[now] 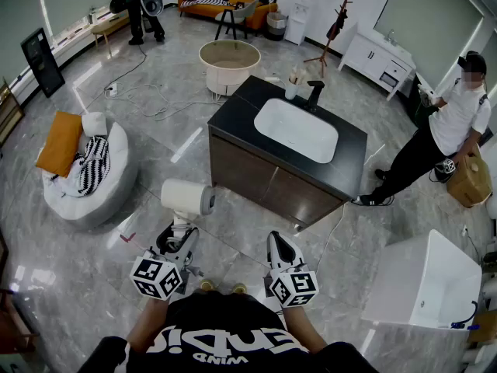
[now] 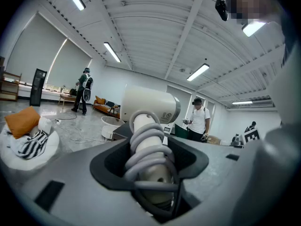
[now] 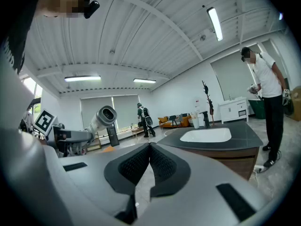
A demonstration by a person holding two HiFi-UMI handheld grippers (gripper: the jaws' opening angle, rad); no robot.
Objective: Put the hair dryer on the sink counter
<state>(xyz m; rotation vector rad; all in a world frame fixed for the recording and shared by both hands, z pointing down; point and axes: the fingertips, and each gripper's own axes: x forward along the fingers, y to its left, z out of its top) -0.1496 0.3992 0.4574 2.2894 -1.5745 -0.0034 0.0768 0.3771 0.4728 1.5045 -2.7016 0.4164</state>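
The white hair dryer (image 1: 186,198) stands upright in my left gripper (image 1: 178,239), which is shut on its handle. In the left gripper view the grey cord is coiled round that handle (image 2: 149,145) between the dark pads, with the barrel (image 2: 150,108) above. The right gripper (image 1: 279,247) is beside it, shut, with nothing between its jaws (image 3: 150,147); from there the hair dryer (image 3: 101,117) shows at the left. The dark sink counter (image 1: 241,107) with a white basin (image 1: 297,129) stands just ahead of both grippers, and it appears again as the counter (image 3: 244,138) on the right.
A black faucet (image 1: 314,94) and a cup (image 1: 292,88) stand at the counter's far edge. A round tub (image 1: 229,64) is behind it, a beanbag (image 1: 85,169) with cushions at the left, a white box (image 1: 427,282) at the right. A person (image 1: 446,130) stands right of the counter.
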